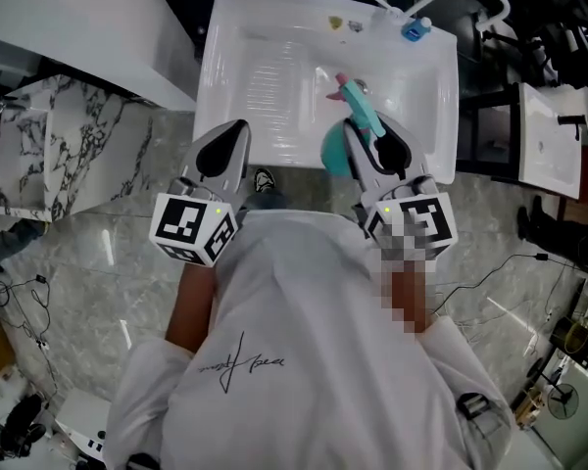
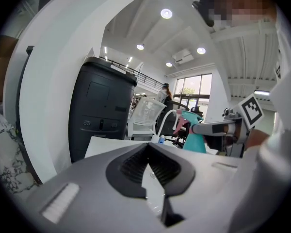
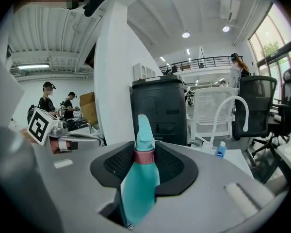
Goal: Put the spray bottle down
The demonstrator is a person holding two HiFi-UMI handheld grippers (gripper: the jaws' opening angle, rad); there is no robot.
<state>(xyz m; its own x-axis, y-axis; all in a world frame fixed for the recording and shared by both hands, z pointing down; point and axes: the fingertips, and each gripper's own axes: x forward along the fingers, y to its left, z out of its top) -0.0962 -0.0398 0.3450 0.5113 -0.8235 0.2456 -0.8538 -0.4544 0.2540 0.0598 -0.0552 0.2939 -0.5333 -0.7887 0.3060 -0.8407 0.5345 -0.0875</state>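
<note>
Spray bottle [image 3: 138, 183], clamped in right gripper [image 3: 144, 154], hangs above sink [image 1: 227, 37]; left gripper [image 2: 147, 148] closed, empty.

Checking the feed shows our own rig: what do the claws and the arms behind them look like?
Both the left claw and right claw are light grey tapered shells lined with black ribbed pads. Behind each sits a white cube of black square markers with a small green light. The person wears a white short-sleeved shirt.

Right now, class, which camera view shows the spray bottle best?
The right gripper view: the spray bottle fills the centre, clamped in the right gripper. The head view shows it from above, against the sink; the left gripper view shows it small and distant.
</note>
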